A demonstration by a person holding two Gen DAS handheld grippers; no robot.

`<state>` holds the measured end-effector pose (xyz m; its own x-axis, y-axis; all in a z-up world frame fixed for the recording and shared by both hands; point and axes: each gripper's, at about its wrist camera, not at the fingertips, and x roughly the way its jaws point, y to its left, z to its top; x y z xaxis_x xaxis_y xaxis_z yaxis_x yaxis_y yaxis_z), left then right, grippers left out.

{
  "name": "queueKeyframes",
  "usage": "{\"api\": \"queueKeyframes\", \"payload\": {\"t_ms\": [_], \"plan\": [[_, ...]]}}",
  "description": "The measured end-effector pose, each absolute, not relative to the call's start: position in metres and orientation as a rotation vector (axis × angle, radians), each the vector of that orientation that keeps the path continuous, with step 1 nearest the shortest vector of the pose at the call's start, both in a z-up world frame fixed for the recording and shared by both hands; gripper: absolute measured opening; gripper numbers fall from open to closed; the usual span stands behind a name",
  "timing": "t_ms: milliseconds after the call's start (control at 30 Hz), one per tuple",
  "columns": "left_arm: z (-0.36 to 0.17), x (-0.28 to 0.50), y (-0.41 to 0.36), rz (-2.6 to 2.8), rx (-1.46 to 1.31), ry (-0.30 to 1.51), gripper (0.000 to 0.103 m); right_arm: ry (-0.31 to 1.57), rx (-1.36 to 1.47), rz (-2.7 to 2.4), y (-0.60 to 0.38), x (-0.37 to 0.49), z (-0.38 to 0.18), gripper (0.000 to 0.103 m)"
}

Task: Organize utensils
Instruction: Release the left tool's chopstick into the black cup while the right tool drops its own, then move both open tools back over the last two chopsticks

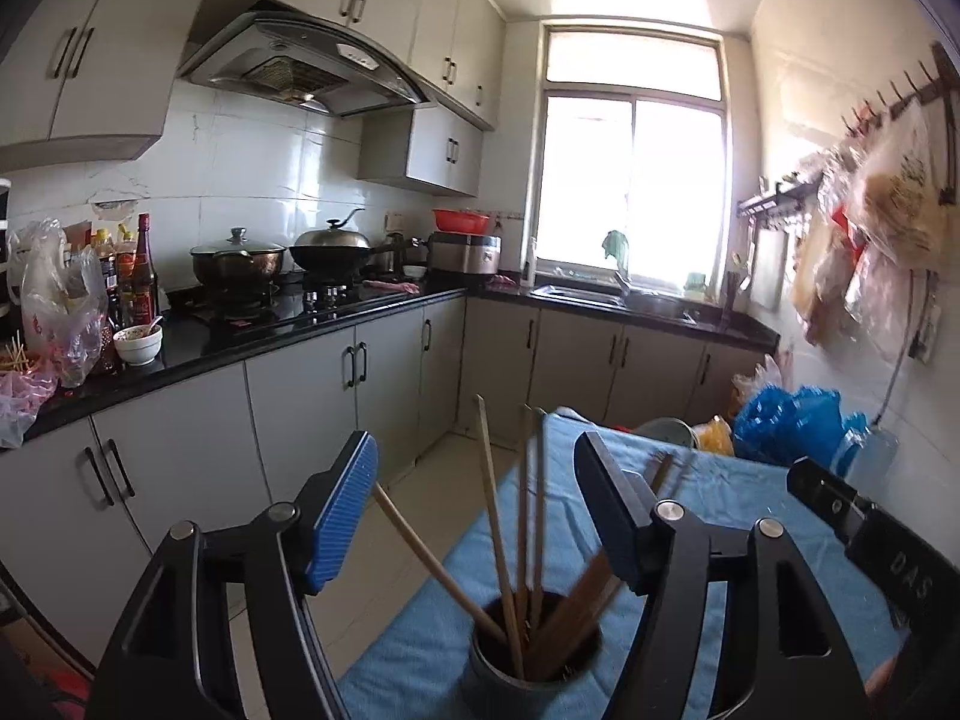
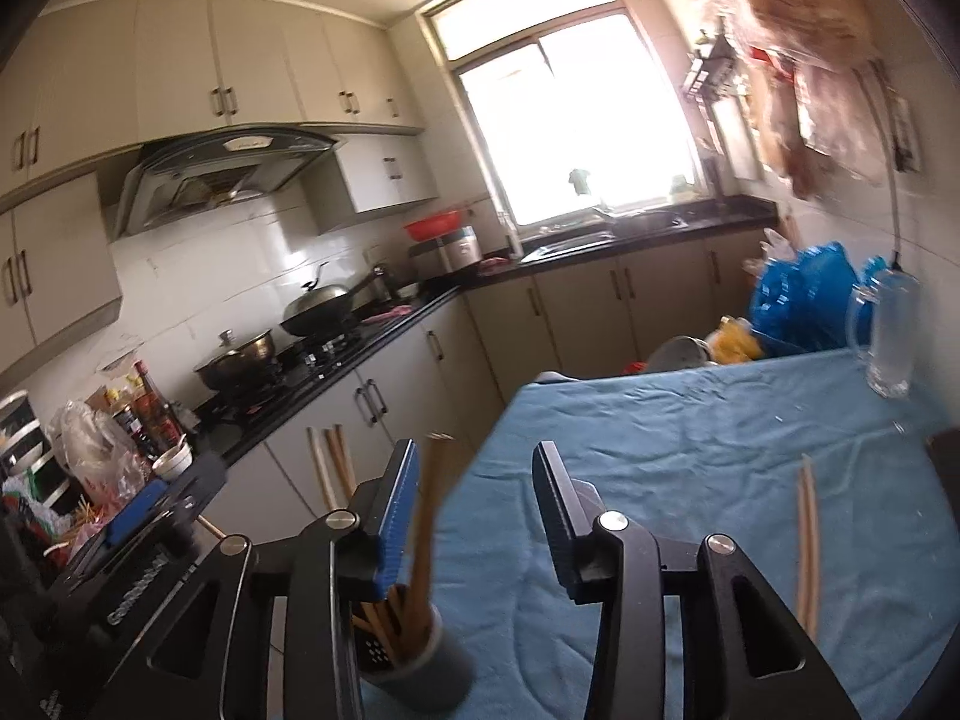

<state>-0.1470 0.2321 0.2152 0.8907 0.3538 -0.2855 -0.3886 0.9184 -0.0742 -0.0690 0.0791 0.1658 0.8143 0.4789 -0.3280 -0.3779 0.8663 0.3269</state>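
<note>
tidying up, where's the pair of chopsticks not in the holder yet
In the right wrist view, the loose chopsticks lie on the blue cloth, right of the right gripper.

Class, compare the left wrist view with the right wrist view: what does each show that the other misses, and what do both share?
Only the left wrist view looks down into the holder's mouth.

Only the right wrist view shows the loose chopstick pair on the blue cloth and the clear bottle.

Both show chopsticks in the holder, the wok and both tools open: left tool, right tool.
</note>
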Motion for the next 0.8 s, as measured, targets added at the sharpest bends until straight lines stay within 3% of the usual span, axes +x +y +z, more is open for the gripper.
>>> {"api": "queueKeyframes", "payload": {"t_ms": [267, 567, 800], "plan": [[0.215, -0.166, 0.175, 0.301, -0.047, 0.293, 0.070, 0.427, 0.291, 0.368, 0.020, -0.096, 0.156, 0.054], [0.201, -0.159, 0.106, 0.196, 0.066, 0.345, 0.077, 0.447, 0.359, 0.256, -0.050, -0.108, 0.139, 0.056], [0.169, -0.109, 0.067, 0.044, 0.092, 0.508, 0.077, 0.497, 0.372, 0.145, -0.105, -0.093, 0.107, 0.056]]}}
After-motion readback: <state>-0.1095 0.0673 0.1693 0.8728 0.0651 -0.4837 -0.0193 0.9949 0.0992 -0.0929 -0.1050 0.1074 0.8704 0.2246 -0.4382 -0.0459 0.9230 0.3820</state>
